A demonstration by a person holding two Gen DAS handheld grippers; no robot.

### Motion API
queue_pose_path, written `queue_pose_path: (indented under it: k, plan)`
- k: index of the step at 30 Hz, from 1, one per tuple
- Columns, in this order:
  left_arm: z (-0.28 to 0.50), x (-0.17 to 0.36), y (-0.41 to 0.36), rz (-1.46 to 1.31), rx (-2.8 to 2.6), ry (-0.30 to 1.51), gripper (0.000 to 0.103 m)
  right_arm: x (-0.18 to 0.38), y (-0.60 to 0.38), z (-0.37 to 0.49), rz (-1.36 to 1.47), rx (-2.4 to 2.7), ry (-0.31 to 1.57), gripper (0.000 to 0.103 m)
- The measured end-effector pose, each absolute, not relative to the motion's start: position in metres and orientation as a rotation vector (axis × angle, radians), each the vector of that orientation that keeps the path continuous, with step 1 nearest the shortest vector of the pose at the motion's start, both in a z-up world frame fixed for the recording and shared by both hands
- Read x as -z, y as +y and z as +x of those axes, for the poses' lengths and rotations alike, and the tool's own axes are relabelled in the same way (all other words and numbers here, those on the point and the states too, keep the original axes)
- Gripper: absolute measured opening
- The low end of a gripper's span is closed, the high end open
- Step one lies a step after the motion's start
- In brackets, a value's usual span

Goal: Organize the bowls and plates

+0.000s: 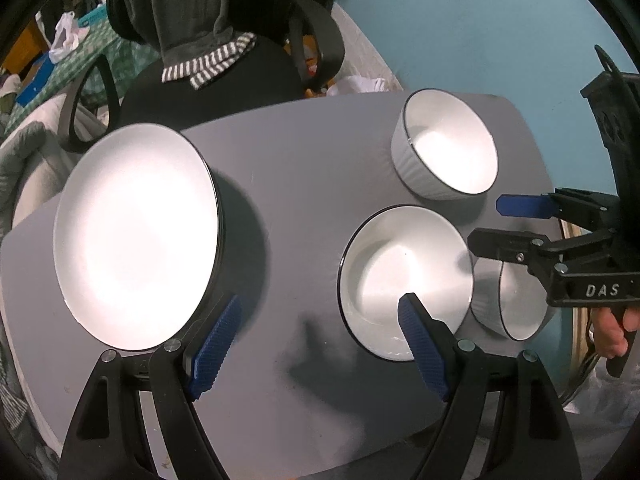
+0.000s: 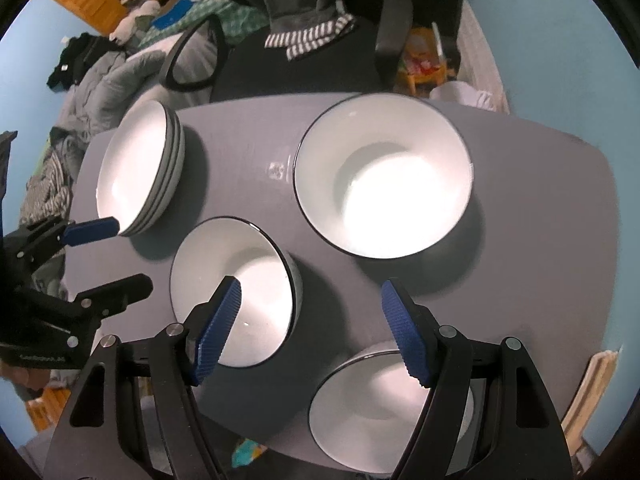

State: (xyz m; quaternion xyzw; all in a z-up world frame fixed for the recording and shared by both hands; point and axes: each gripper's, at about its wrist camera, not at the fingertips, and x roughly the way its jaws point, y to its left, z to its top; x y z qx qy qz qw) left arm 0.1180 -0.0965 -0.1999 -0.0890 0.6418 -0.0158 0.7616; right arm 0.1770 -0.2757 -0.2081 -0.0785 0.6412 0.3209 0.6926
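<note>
A stack of white dark-rimmed plates [image 1: 136, 236] sits at the left of the grey table [image 1: 296, 184]; it also shows in the right wrist view [image 2: 136, 168]. A shallow white dish [image 1: 404, 280] lies mid-table, also seen in the right wrist view [image 2: 236, 288]. A large white bowl [image 1: 444, 144] stands behind it, in the right wrist view [image 2: 384, 176]. A smaller bowl [image 1: 512, 300] sits at the near right edge, in the right wrist view [image 2: 380, 404]. My left gripper [image 1: 320, 344] is open and empty above the table. My right gripper [image 2: 312, 328] is open and empty over the dish and small bowl; it also shows in the left wrist view [image 1: 496, 224].
A black office chair [image 1: 224, 76] draped with a grey garment stands behind the table. A bed with clothes [image 2: 92, 76] lies at the far left. Blue walls [image 1: 480, 20] surround the table. The table's edges fall off near the small bowl.
</note>
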Motion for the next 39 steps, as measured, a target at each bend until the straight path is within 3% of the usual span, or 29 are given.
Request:
queue_pose_path:
  k: [8,21,31,36,39]
  plan:
    - [0.124,0.22,-0.091,-0.245,0.021,1.438,0.082,0.232,-0.258,0.179,-0.208,-0.752,1.522,0.073]
    - [0.132,0.251,-0.095,-0.391,0.018,1.49,0.08,0.261,-0.251,0.182,-0.178,-0.778,1.629,0.041]
    - [0.131,0.273,-0.099,-0.485,0.007,1.546,0.028,0.268,-0.262,0.18,-0.17,-0.751,1.645,0.02]
    - [0.129,0.279,-0.102,-0.496,0.001,1.553,0.026,0.269,-0.273,0.179,-0.167,-0.741,1.645,0.017]
    - [0.134,0.282,-0.102,-0.512,0.02,1.565,0.02,0.271,-0.275,0.175,-0.178,-0.724,1.648,0.012]
